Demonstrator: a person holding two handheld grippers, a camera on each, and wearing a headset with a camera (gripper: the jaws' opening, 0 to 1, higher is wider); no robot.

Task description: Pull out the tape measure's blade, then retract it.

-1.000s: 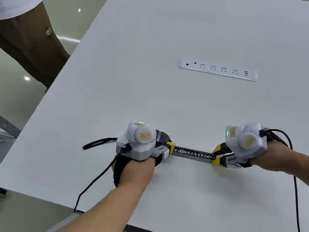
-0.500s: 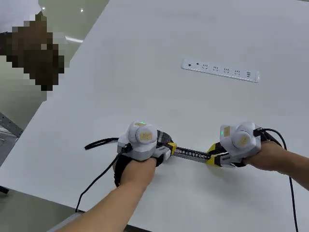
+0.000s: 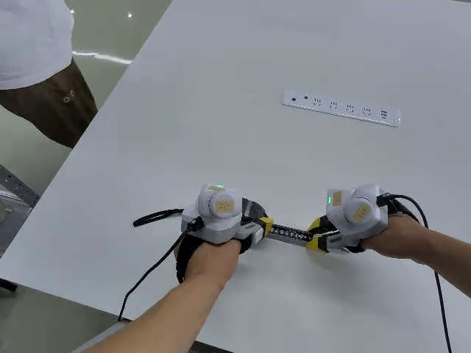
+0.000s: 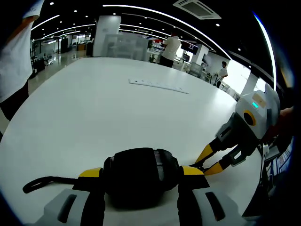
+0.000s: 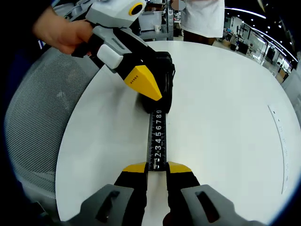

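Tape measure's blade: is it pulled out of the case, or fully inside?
Partly out. A short numbered stretch of blade runs from the black case in the left gripper to the right gripper, shut on its end.

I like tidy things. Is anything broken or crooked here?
Nothing looks odd. The blade runs straight from the tape measure to the right tool, with no kink or twist.

A wide white table (image 3: 221,88) takes most of the head view. A white power strip (image 3: 341,108) lies flat on it, on the far right part, with one row of sockets. Beside the table's left edge a person (image 3: 37,51) in a white shirt and brown trousers stands on a shiny grey floor (image 3: 125,29). In the right gripper view a grey mesh chair back (image 5: 37,122) stands just beside the table edge.
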